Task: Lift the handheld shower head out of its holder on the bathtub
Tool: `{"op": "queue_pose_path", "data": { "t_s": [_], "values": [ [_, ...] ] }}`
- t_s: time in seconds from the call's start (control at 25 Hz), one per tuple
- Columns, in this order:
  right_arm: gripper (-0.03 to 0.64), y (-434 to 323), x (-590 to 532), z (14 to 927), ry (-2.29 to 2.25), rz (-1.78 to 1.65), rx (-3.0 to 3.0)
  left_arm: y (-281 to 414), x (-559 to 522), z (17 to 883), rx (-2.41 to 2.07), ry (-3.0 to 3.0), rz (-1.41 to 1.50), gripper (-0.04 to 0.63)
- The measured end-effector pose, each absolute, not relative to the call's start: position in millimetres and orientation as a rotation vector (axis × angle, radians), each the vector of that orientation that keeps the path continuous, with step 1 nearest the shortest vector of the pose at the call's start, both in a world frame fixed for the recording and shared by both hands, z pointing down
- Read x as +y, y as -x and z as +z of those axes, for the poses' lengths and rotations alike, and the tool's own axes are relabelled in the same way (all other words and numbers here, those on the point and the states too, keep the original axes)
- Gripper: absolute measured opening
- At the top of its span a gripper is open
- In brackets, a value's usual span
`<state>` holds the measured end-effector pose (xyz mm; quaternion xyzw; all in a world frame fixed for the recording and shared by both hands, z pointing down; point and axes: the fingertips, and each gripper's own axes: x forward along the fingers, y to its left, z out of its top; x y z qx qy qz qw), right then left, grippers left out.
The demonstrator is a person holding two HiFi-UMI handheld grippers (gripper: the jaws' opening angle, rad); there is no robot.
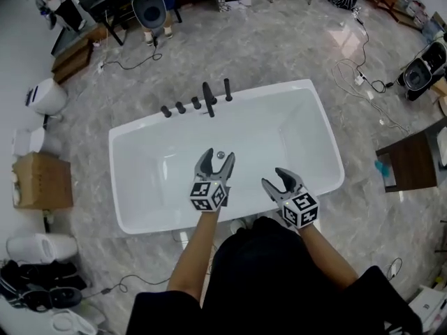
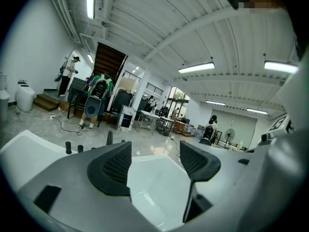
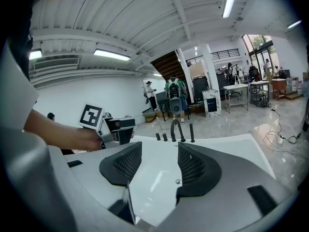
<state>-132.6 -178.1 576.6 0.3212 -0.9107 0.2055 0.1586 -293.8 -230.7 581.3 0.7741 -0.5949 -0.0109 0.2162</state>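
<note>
Two grippers: both are hanging over the white bathtub (image 1: 328, 145), close to its near rim, and neither is touching anything.
Left gripper (image 1: 218, 160): its jaws are standing spread apart; in the left gripper view (image 2: 154, 166) only the bare inside of the tub is showing between them.
Right gripper (image 1: 277, 180): its jaws are also standing apart and holding nothing; in the right gripper view (image 3: 159, 164) the tub floor and the small drain (image 3: 178, 181) are lying in the gap.
Handheld shower head (image 1: 227, 89): it is standing upright as a black rod on the far rim of the tub, at the right end of the row of fittings, well apart from both grippers; the right gripper view is showing it (image 3: 192, 133) just right of the curved spout.
Spout (image 1: 208, 98): it is rising just beside the shower head and bending toward the basin.
Knobs (image 1: 181, 107): three short black ones are sitting in a row left of the spout.
Surroundings: a cardboard box (image 1: 42, 180) is lying on the grey floor to the left of the tub, and a dark wooden table (image 1: 411, 162) is standing to the right.
</note>
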Motion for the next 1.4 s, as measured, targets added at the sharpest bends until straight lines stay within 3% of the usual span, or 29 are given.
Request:
{"op": "queue_pose_path", "data": {
  "t_s": [0.4, 0.68, 1.4],
  "values": [
    [0.202, 95, -232, 600, -0.905, 0.659, -2.590, 275, -339, 611, -1.685, -2.128, 0.084, 0.290],
    [0.202, 76, -274, 620, -0.907, 0.707, -2.574, 282, -413, 610, -1.762, -2.015, -0.009, 0.290],
    [0.202, 112, -331, 674, -0.835, 0.816, -2.592, 302, -539, 716, -1.729, -1.968, 0.173, 0.290]
  ]
}}
